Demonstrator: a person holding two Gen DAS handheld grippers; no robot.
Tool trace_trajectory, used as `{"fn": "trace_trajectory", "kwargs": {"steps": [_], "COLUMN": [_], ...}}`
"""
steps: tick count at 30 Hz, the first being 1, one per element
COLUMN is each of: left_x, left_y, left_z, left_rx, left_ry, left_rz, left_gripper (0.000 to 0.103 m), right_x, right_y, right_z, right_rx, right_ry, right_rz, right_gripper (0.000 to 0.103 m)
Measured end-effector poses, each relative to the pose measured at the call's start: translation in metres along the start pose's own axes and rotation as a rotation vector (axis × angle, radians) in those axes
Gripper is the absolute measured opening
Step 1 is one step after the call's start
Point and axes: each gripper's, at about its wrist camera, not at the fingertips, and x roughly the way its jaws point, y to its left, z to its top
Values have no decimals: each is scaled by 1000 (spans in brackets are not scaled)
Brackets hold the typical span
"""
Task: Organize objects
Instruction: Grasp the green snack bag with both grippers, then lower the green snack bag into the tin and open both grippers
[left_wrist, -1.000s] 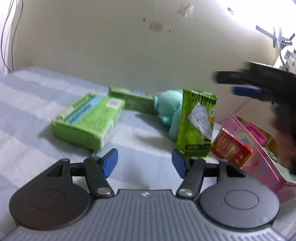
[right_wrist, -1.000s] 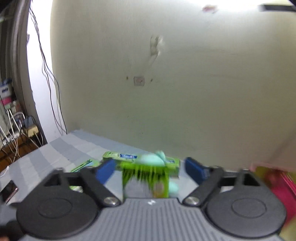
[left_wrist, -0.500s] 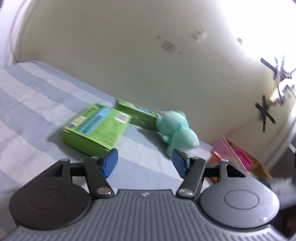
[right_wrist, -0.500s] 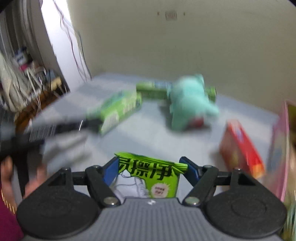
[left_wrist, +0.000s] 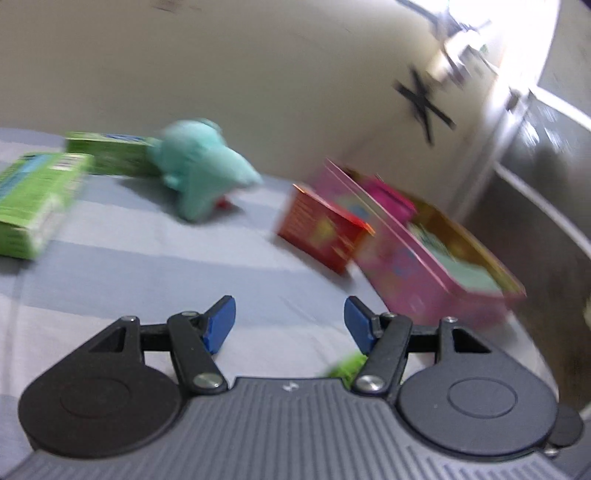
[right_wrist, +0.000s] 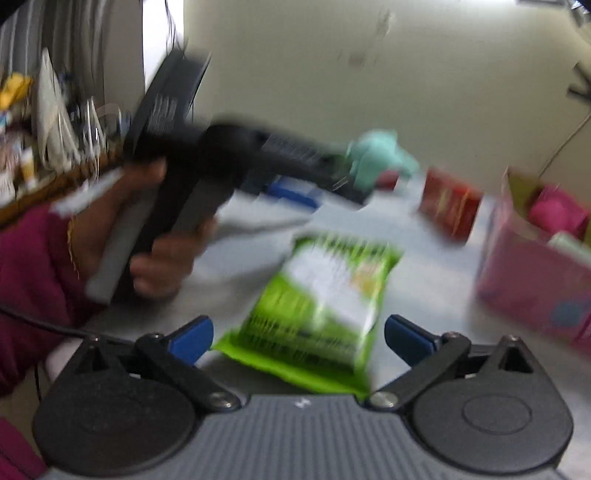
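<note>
Green packet (right_wrist: 317, 314) lies between the wide right tongs (right_wrist: 298, 334), contact unclear; left tongs (left_wrist: 290, 325) wide, empty.

Green wipes packet (right_wrist: 321, 310): soft pouch with white label panel, lying flat and tilted on the striped bed (left_wrist: 155, 266), toward its near edge. Teal plush toy (left_wrist: 207, 170) lies toward the far edge, touching a green box (left_wrist: 110, 153). Second green box (left_wrist: 33, 206) lies left. Red box (left_wrist: 325, 232) abuts the open pink box (left_wrist: 424, 280) at the right edge.

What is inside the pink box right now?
The pink box is open. It holds a magenta item at its far end and a pale green one nearer. Blur and the near wall hide anything lower down.
</note>
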Motion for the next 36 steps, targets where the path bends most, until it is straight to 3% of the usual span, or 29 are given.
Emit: {"fn": "trace_trajectory", "kwargs": {"steps": [1,5,6,9,11,14,19,22,23,24,25,26,29,32,36], "left_x": [4,3,2,-5,-11,-24,-35,-24,-17,-12,-11,-9,-19,-29,-10], "left_y": [-7,-18,-19,-25,-36,-44,-40,-50,-53,-56,-60,-64,-76,-96,-128], "left_z": [-3,-10,-10,-19,-29,-36,-31,-35,-38,-42,-43,-42,-21,13,45], "left_rx": [38,82,74,43,56,45,-87,-79,-75,-71,-56,-52,-37,7,79], "left_ry": [30,73,82,136,147,130,131,187,211,221,208,212,164,71,10], "left_rz": [-12,-30,-46,-128,-147,-123,-160,-147,-138,-135,-126,-114,-114,-156,-182], "left_gripper": [65,35,33,33,38,55,62,60,56,51,43,40,40,40,40], "right_x": [2,-15,-21,-39,-48,-61,-55,-48,-42,-35,-33,-35,-51,-78,-90], "right_y": [-1,-25,-32,-63,-85,-110,-101,-83,-79,-81,-78,-75,-67,-81,-105], "right_z": [1,5,3,-4,-9,-15,-17,-21,-24,-23,-22,-18,-6,11,20], "right_rx": [-2,22,22,63,144,265,235,235,248,262,252,246,189,181,173], "right_ry": [0,-35,-45,-76,-86,-115,-116,-95,-81,-75,-93,-99,-169,-294,-384], "right_rz": [-4,-65,-101,-237,-279,-225,-150,-126,-109,-74,-51,-38,-84,-120,-215], "right_gripper": [99,100,101,101,101,100,100,97,87,86,66,60,57,57,57]}}
